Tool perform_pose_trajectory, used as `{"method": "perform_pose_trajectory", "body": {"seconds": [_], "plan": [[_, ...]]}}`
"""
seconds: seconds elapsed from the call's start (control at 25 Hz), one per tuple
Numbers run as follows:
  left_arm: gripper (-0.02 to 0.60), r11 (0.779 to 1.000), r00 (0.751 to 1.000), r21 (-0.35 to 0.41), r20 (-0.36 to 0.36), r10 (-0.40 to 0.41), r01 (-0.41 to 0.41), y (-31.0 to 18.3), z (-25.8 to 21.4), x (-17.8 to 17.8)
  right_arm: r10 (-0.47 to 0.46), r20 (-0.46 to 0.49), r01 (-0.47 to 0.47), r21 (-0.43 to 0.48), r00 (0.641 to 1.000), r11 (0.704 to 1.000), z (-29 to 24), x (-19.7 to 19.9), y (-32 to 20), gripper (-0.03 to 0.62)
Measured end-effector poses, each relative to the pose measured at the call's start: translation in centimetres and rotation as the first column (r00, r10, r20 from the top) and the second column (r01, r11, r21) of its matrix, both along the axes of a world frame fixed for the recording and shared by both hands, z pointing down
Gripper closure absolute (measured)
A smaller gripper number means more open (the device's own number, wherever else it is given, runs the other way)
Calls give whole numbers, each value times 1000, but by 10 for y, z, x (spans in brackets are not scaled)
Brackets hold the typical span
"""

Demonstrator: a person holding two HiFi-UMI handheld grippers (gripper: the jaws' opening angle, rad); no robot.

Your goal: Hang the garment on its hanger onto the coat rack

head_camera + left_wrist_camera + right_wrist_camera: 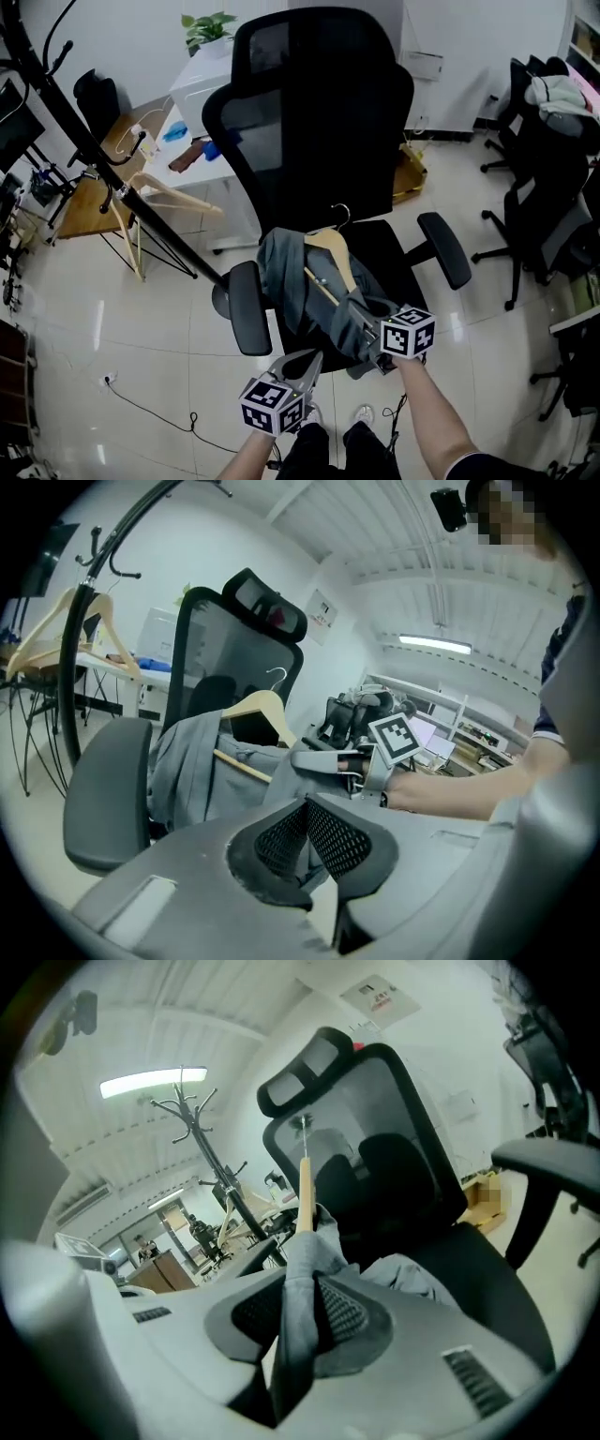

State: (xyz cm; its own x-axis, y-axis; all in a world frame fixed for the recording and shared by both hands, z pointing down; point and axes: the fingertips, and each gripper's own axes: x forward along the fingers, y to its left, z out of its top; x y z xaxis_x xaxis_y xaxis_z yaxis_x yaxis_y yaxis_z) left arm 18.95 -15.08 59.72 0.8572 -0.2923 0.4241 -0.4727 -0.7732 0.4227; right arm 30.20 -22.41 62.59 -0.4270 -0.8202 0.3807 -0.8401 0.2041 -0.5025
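Clenching a fold of the grey garment (298, 1330) in the right gripper (305, 1283), pads pressed onto the cloth at the front of the office chair (314, 122) seat; left gripper (307, 803) pinched together on nothing, held just short of the seat's front edge, close beside the right one. Draped over a wooden hanger (330, 248), hook towards the backrest, the rest heaped on the seat between the armrests (246, 309). Hemmed in by an armrest on either side and the backrest behind, open upward and towards the person. Further left, across bare tiled floor (141, 337), the black coat rack (89, 155) slanting through the head view with spare hangers (164, 192) on it, foot hidden behind the near armrest. Buried under cloth, much of the hanger's far shoulder
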Motion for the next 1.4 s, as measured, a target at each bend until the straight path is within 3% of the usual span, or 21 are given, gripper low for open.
{"method": "perform_pose_trajectory", "body": {"seconds": [0.24,0.4,0.56,0.8,1.04,1.4], "plan": [[595,996,993,58,-98,67,-61,-1,-56,-10,132,-36,-128,110,991,986,-91,15,37,508],[595,981,983,159,-124,134,-114,-4,-103,-16,219,-74,-199,212,973,957,-151,21,67,508],[595,965,978,241,-147,146,-108,-3,-145,-25,268,-137,-216,308,954,926,-211,29,100,508],[595,938,976,339,-171,136,-71,19,-198,-38,279,-191,-179,419,941,890,-287,33,158,508],[595,907,976,420,-191,105,-15,62,-244,-57,249,-258,-84,518,933,851,-356,22,226,508],[595,863,978,501,-203,43,66,127,-288,-99,118,-320,95,578,940,810,-413,-28,303,508]]}}
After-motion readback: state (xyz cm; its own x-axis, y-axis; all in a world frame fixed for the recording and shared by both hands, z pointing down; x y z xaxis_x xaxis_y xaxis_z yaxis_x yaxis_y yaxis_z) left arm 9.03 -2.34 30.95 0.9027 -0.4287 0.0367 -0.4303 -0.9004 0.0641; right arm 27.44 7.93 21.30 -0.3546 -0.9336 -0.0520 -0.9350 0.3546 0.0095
